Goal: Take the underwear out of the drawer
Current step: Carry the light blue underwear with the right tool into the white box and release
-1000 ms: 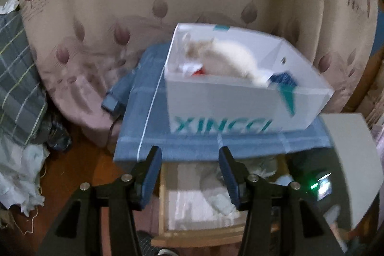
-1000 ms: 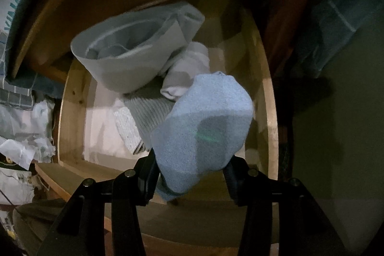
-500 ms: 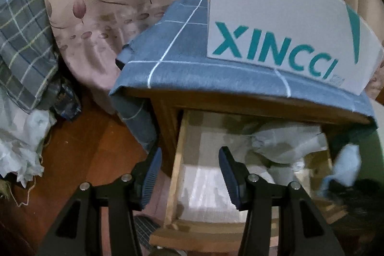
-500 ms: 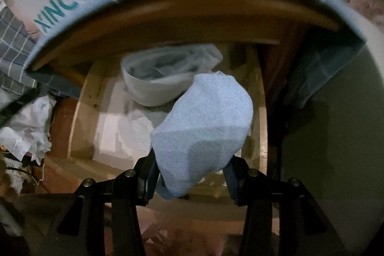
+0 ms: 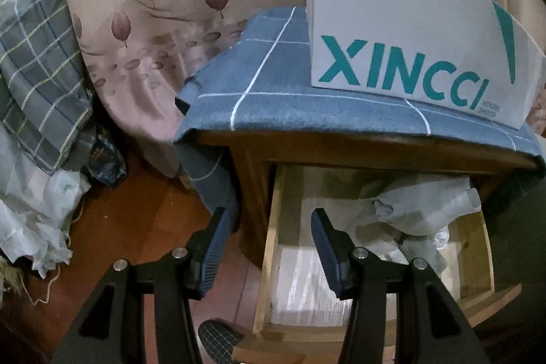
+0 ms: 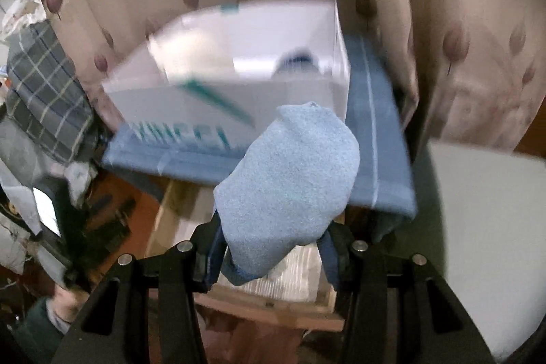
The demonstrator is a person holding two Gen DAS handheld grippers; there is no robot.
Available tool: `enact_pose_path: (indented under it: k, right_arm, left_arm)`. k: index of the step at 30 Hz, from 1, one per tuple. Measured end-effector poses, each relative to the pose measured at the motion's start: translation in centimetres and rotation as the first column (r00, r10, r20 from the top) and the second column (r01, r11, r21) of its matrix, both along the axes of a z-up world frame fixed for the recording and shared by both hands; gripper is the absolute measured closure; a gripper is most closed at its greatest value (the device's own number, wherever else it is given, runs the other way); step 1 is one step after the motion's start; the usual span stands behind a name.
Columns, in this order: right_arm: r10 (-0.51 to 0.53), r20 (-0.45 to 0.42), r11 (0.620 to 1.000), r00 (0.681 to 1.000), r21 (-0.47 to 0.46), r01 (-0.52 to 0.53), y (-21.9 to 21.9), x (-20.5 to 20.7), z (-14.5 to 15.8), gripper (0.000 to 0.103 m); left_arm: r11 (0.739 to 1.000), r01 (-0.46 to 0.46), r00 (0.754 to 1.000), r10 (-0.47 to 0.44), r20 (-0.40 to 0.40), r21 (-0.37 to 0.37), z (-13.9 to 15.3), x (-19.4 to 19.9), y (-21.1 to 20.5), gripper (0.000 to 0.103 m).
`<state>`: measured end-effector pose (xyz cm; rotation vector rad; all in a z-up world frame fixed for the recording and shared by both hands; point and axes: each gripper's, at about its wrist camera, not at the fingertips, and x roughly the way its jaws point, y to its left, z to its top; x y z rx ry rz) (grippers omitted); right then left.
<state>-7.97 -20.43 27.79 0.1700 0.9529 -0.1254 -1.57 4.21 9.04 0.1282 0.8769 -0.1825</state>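
My right gripper [image 6: 271, 248] is shut on a light blue piece of underwear [image 6: 290, 190], held up in front of the white box [image 6: 245, 81] on the bedside cabinet. Below it the pulled-out wooden drawer [image 6: 170, 217] shows blurred. In the left wrist view the same drawer [image 5: 269, 248] is open, with pale crumpled garments [image 5: 419, 210] at its back right and a white liner on its floor. My left gripper [image 5: 269, 241] hangs open over the drawer's left wall, with nothing between its fingers.
A blue checked cloth [image 5: 279, 91] covers the cabinet top under the white XINCCI box [image 5: 409, 40]. A leaf-patterned curtain [image 5: 153, 23] hangs behind. A plaid pillow [image 5: 37, 70] and white bags [image 5: 30, 220] lie at the left on the wooden floor [image 5: 129, 227]. A hand [image 6: 68, 299] shows at lower left.
My right gripper rose out of the drawer with the blue underwear, up to the level of the box. My left gripper sank from above the box to the drawer's front and then stayed still.
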Motion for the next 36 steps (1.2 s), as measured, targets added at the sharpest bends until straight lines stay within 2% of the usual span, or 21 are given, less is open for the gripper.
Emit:
enact_pose_path:
  k: [5, 10, 16, 24, 28, 30, 36]
  right_arm:
    - [0.005, 0.068, 0.999, 0.998, -0.037, -0.003, 0.5, 3.7, 4.5, 0.058]
    - [-0.003, 0.068, 0.997, 0.998, -0.083, 0.009, 0.6, 8.3, 5.6, 0.058]
    - [-0.030, -0.027, 0.995, 0.999, -0.095, 0.027, -0.2, 13.1, 3.0, 0.057]
    - [-0.072, -0.127, 0.995, 0.989, -0.078, 0.062, -1.5, 16.0, -1.9, 0.055]
    - [-0.081, -0.147, 0.995, 0.986, -0.072, 0.071, -1.4, 16.5, -3.3, 0.052]
    - [-0.080, -0.145, 0.992, 0.986, -0.106, 0.065, -1.0, 16.6, -3.6, 0.049]
    - [-0.080, -0.099, 0.993, 0.992, -0.092, 0.071, -0.8, 16.2, -2.5, 0.039]
  left_arm:
    - [1.000, -0.017, 1.000, 0.017, -0.021, -0.009, -0.1, 0.2, 0.2, 0.052]
    - [1.000, -0.012, 1.000, 0.012, -0.009, -0.002, -0.1, 0.0, 0.3, 0.052]
    - [1.000, -0.028, 0.998, 0.027, -0.055, -0.013, -0.6, 0.4, 1.1, 0.052]
    - [0.996, -0.074, 0.992, 0.069, -0.103, -0.045, -1.2, 1.3, 2.1, 0.052]
    - [0.996, -0.074, 0.991, 0.068, -0.114, -0.046, -1.4, 1.6, 2.1, 0.052]
    - [0.996, -0.073, 0.990, 0.066, -0.123, -0.050, -1.5, 1.6, 2.1, 0.052]
    - [0.995, -0.089, 0.989, 0.082, -0.127, -0.051, -1.6, 1.8, 2.2, 0.052]
